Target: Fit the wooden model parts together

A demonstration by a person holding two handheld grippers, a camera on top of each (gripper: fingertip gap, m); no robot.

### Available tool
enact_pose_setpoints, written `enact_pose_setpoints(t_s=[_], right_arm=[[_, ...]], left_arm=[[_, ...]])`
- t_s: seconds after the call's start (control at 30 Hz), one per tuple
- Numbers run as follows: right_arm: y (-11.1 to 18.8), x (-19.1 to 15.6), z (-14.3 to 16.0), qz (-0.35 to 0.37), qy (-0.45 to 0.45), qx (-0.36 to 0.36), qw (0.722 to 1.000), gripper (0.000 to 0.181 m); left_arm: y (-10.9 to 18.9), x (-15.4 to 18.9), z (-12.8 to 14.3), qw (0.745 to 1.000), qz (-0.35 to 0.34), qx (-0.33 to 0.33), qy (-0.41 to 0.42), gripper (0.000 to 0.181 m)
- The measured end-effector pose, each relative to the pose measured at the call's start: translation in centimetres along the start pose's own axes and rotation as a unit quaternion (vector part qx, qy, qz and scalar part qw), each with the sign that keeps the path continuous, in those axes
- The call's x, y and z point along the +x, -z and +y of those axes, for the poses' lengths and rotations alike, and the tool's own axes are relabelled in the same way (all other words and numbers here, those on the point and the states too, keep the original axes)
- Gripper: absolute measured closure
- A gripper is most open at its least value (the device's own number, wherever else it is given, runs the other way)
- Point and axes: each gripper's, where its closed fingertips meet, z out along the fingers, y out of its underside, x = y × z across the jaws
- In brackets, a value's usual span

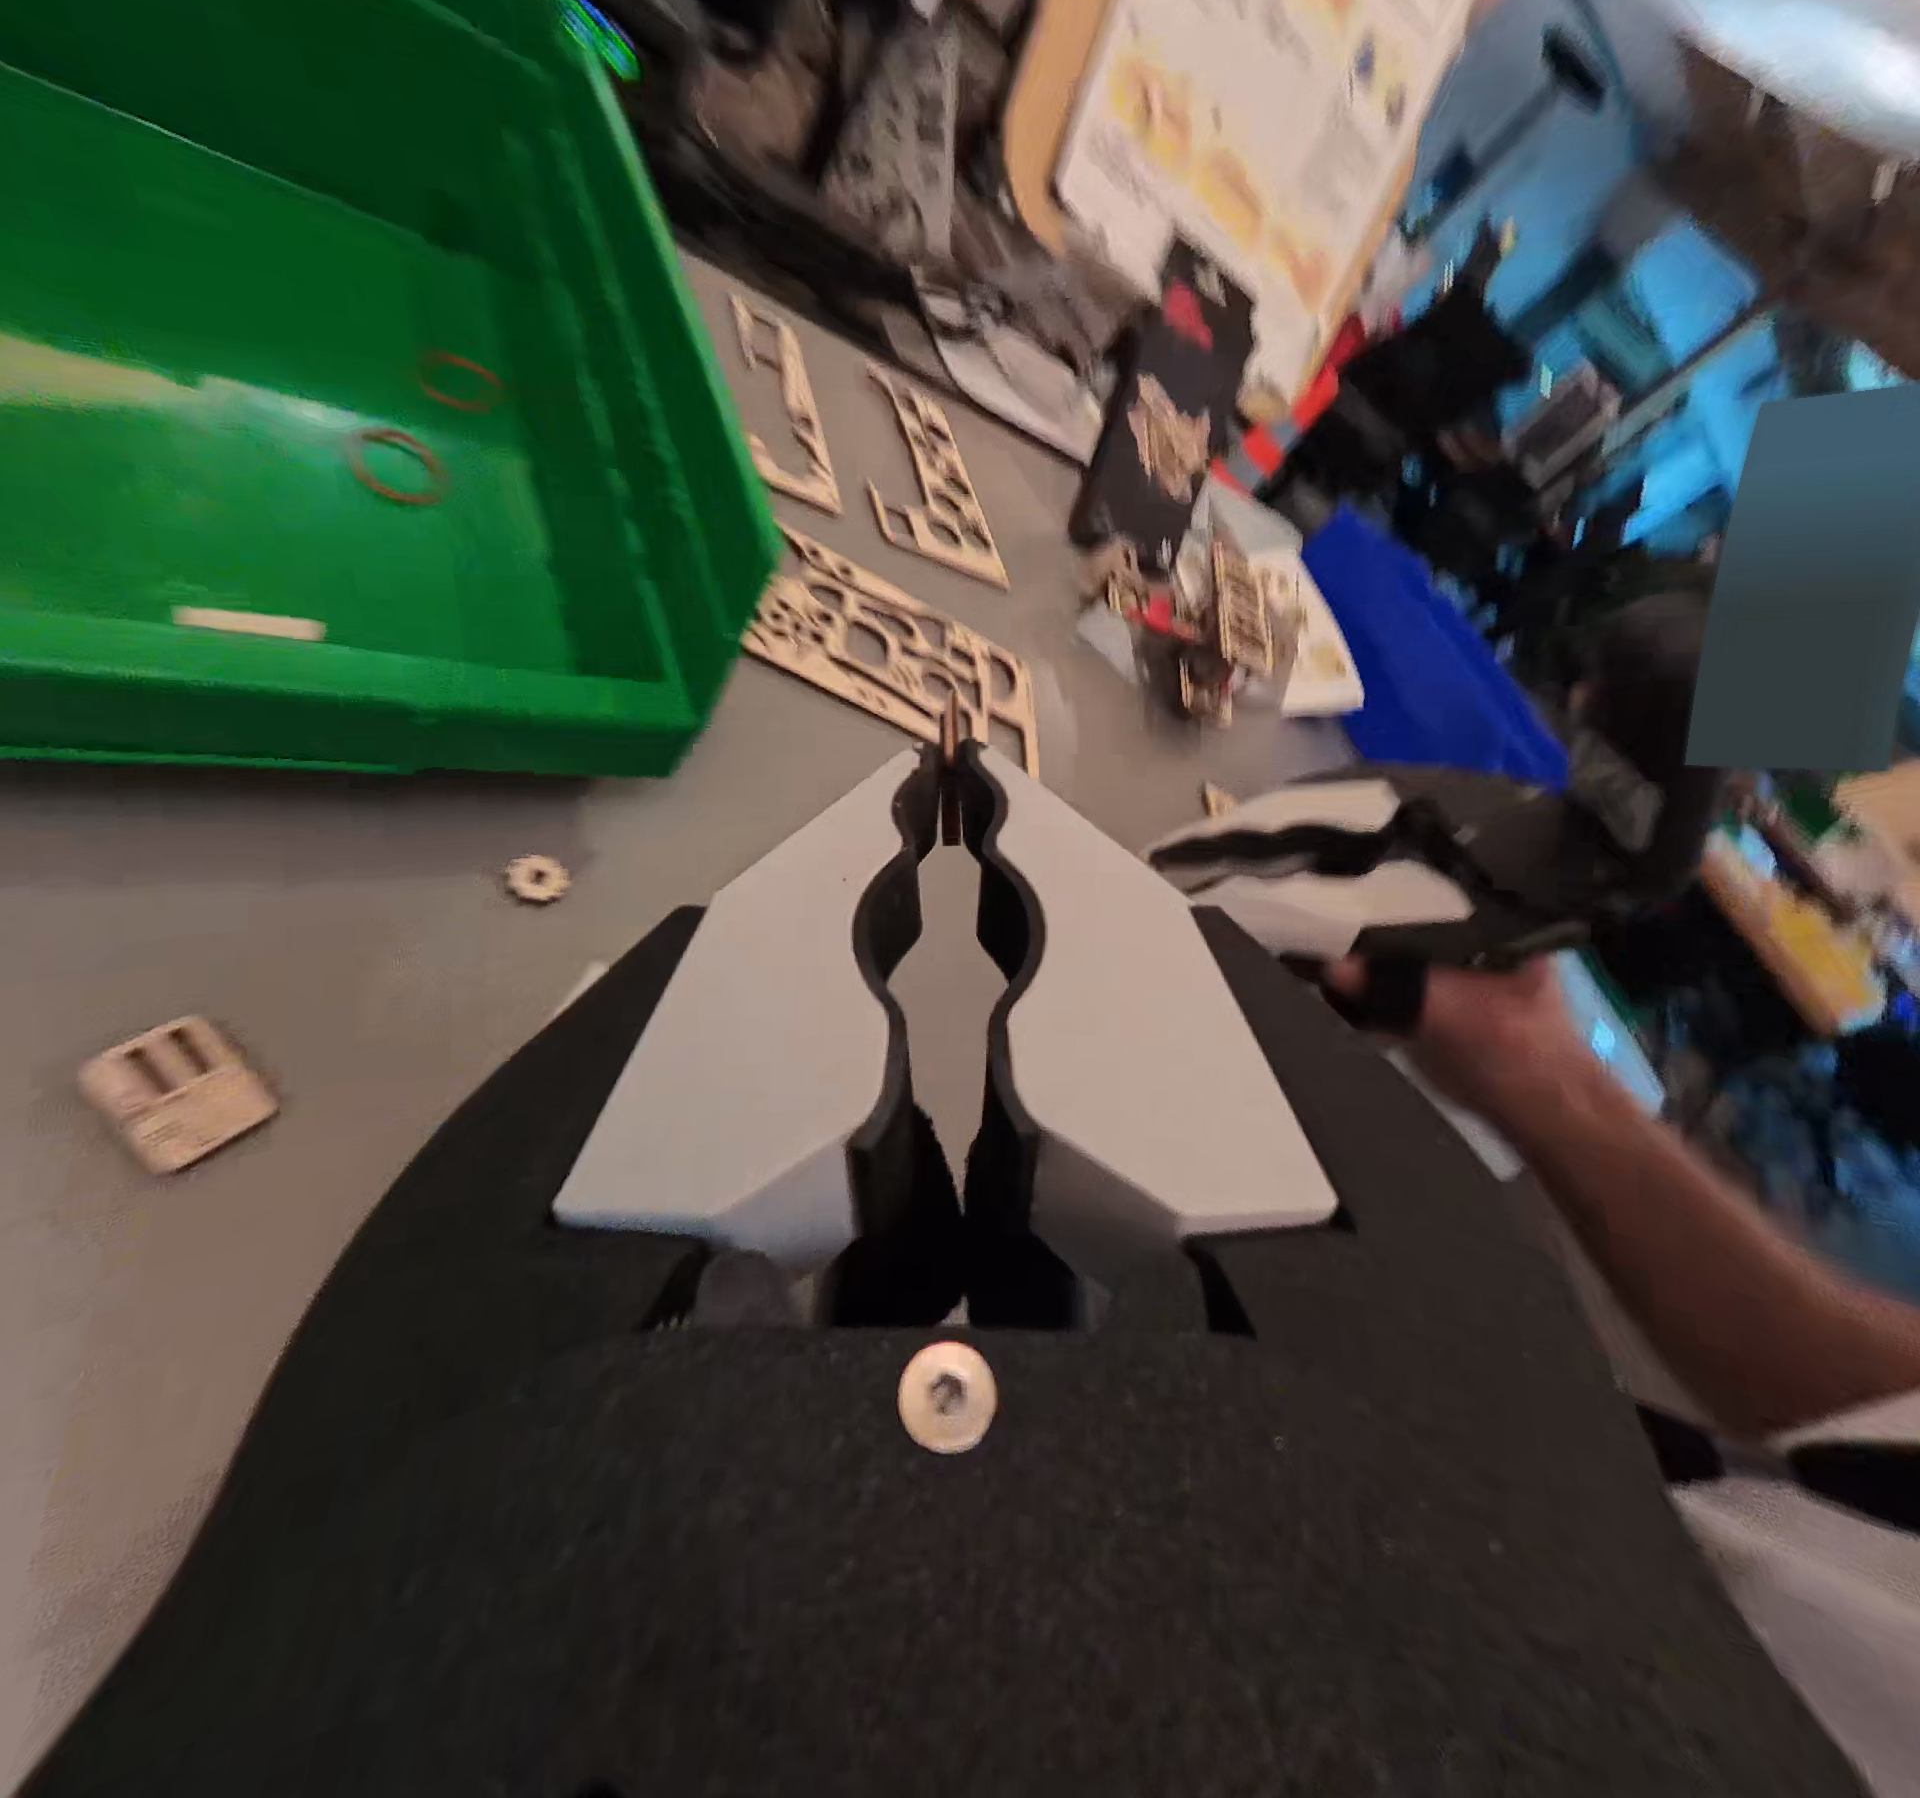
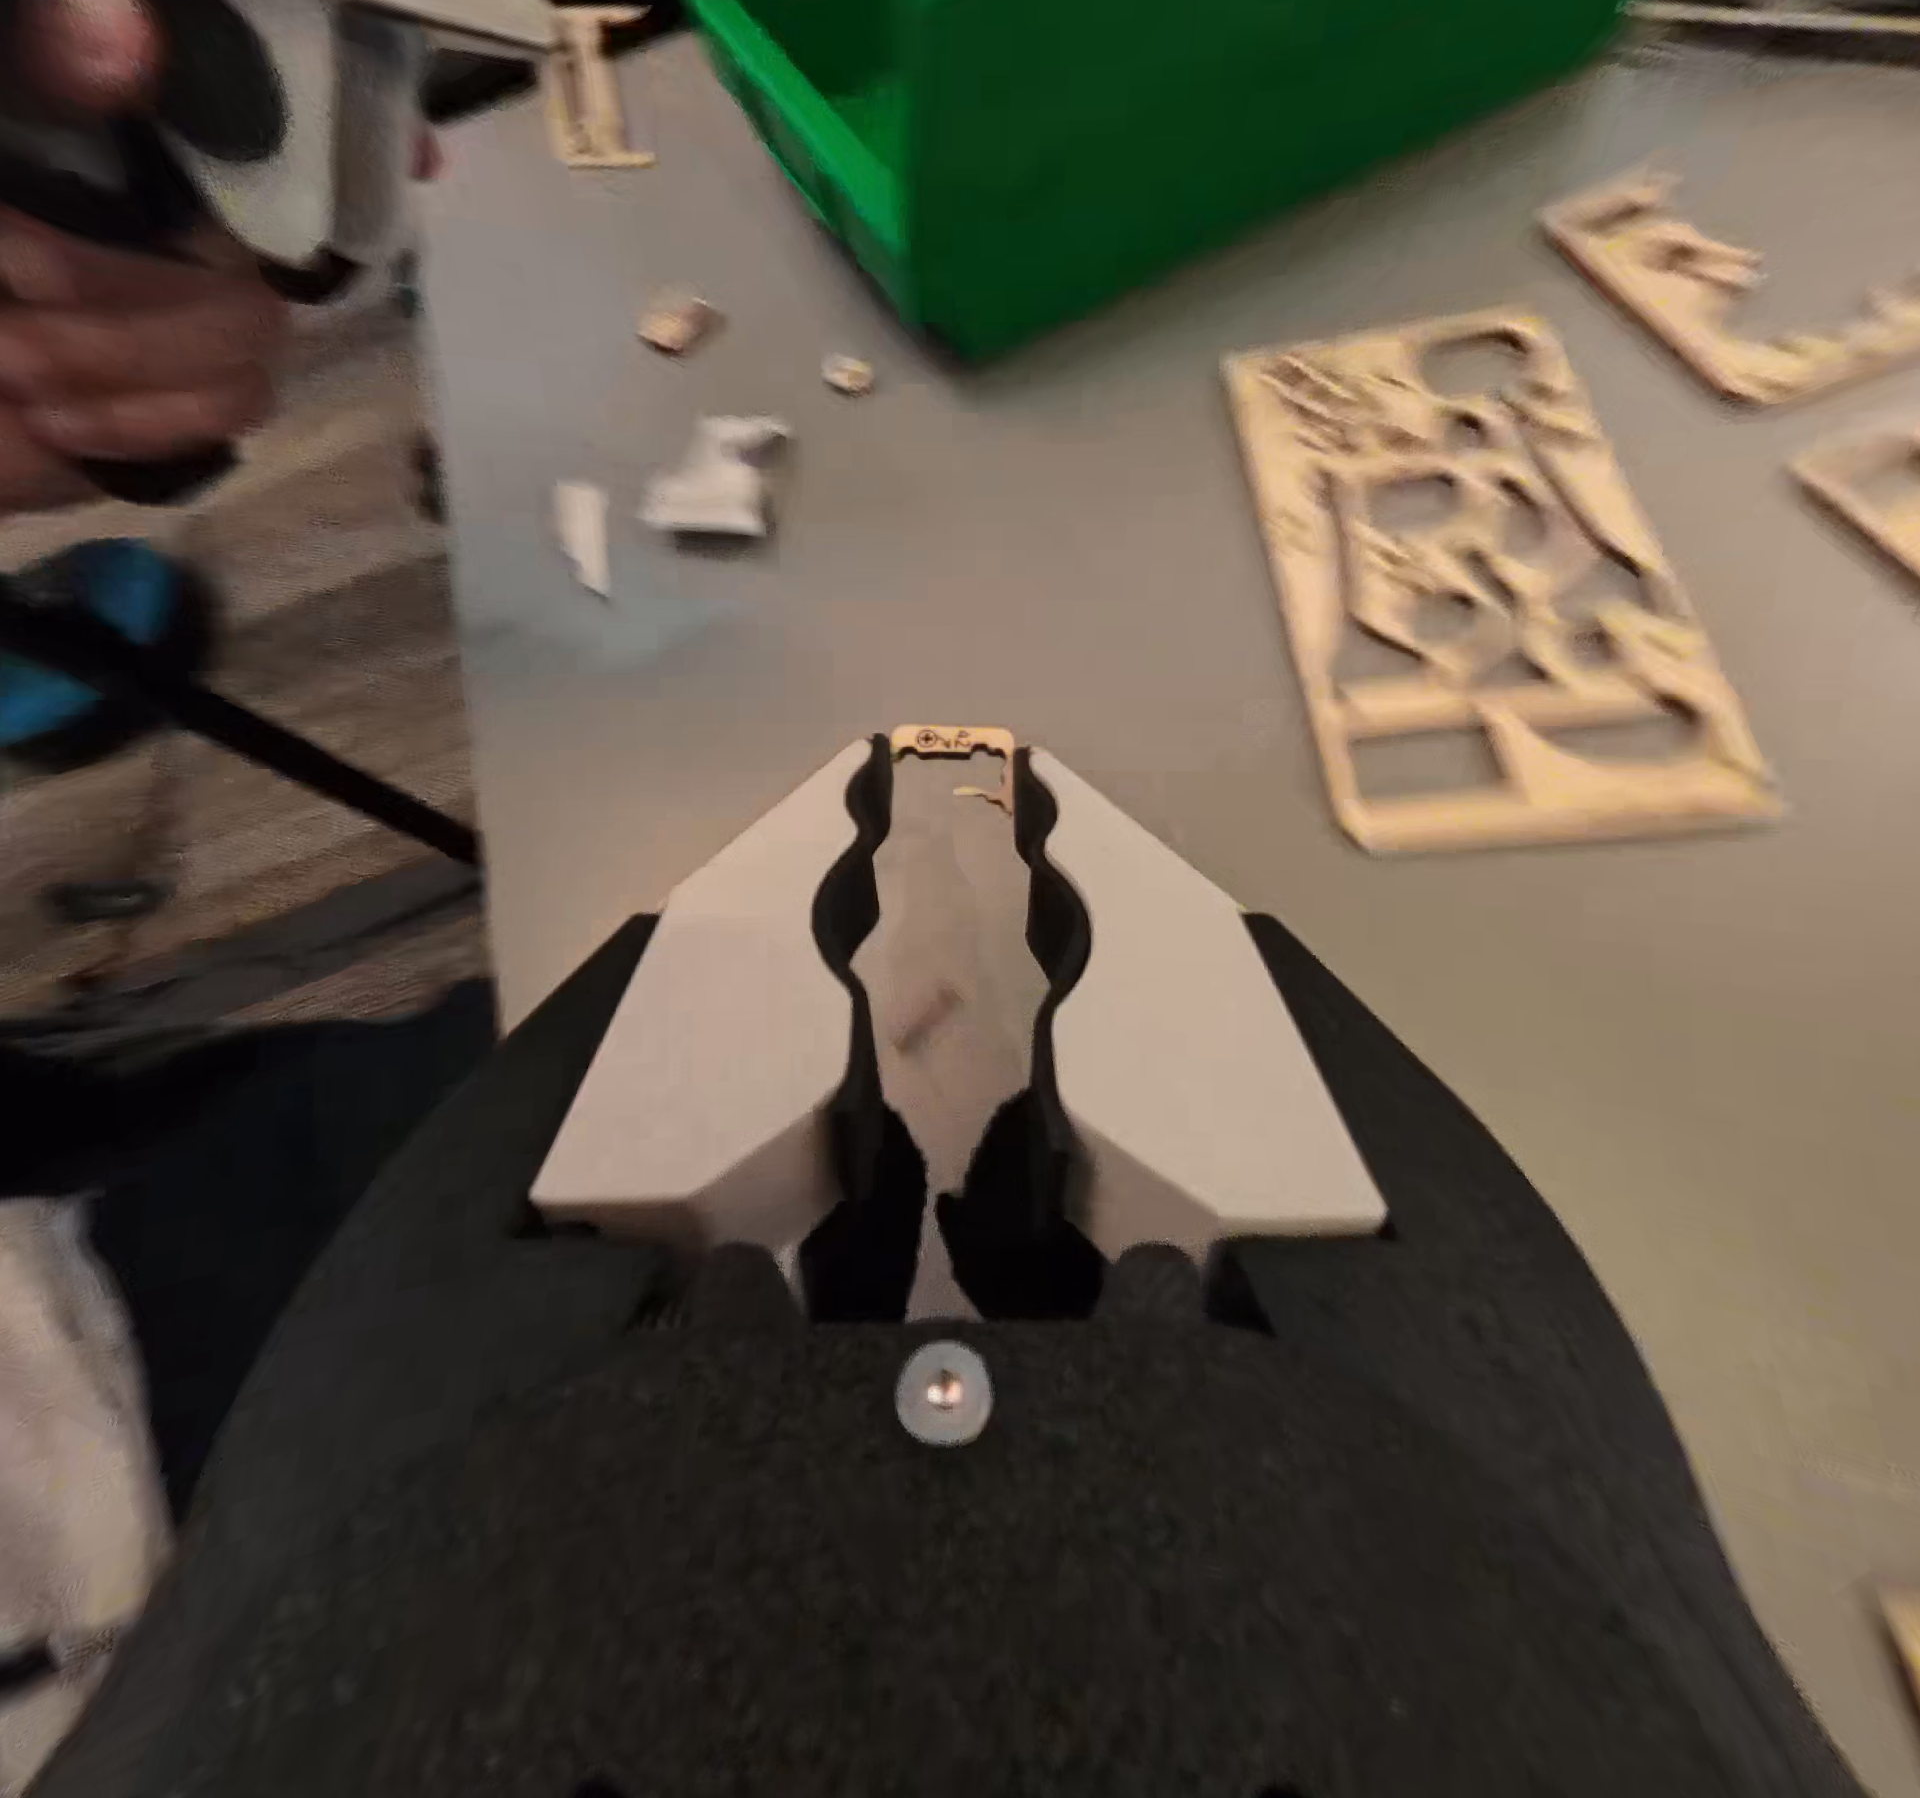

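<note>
L gripper (image 1: 951,777) pinches thin strip (image 1: 950,772) edge-on; R gripper (image 2: 953,761) shows flat part (image 2: 953,742).

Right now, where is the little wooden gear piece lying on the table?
In the left wrist view, the small wooden gear lies loose on the grey table, left of the left gripper, just in front of the green bin.
</note>
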Motion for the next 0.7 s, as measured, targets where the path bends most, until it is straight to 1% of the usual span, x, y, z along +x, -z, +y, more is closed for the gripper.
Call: enact_pose_setpoints(t_s=[0.07,0.13,0.17,0.23,0.3,0.33,0.37,0.43,0.5,0.53,0.6,0.7], right_arm=[[-4.6,-2.6,-1.8,-0.065,0.011,-0.013,0.998,0.159],[-9.0,-3.0,-2.9,-0.068,0.032,-0.032,0.997,0.159],[-10.7,-3.0,-3.5,-0.067,0.041,-0.039,0.996,0.159],[-13.1,-3.1,-4.8,-0.069,0.061,-0.033,0.995,0.159],[-15.1,-2.9,-3.9,-0.068,0.077,-0.080,0.991,0.159],[-15.6,-2.9,-3.7,-0.066,0.086,-0.085,0.990,0.159],[-15.8,-2.8,-3.5,-0.063,0.091,-0.087,0.990,0.159],[-15.5,-2.7,-3.1,-0.065,0.086,-0.092,0.990,0.152],[-14.1,-2.6,-3.3,-0.072,0.068,-0.074,0.992,0.150],[-13.0,-2.5,-3.4,-0.077,0.053,-0.067,0.993,0.148],[-10.1,-2.1,-3.4,-0.087,0.019,-0.046,0.995,0.148],[-4.7,-0.9,-2.1,-0.089,-0.035,-0.018,0.995,0.150]], left_arm=[[2.0,-1.4,-2.0,0.998,-0.015,0.049,0.040,0.181],[3.6,-2.5,-3.2,0.994,-0.034,0.081,0.061,0.180],[4.3,-2.8,-3.4,0.993,-0.043,0.092,0.067,0.181],[5.1,-3.0,-3.4,0.991,-0.052,0.103,0.072,0.181],[5.4,-3.4,-2.5,0.991,-0.070,0.096,0.069,0.181],[5.5,-3.6,-1.9,0.991,-0.079,0.088,0.069,0.181],[5.4,-3.9,-1.4,0.991,-0.083,0.079,0.072,0.181],[5.3,-4.3,-0.7,0.991,-0.088,0.063,0.080,0.181],[5.1,-4.7,0.1,0.991,-0.090,0.045,0.088,0.181],[4.8,-4.5,0.6,0.992,-0.081,0.034,0.095,0.181],[3.4,-3.0,2.3,0.993,-0.035,-0.010,0.112,0.180],[0.6,0.6,6.3,0.984,0.051,-0.111,0.130,0.180]])
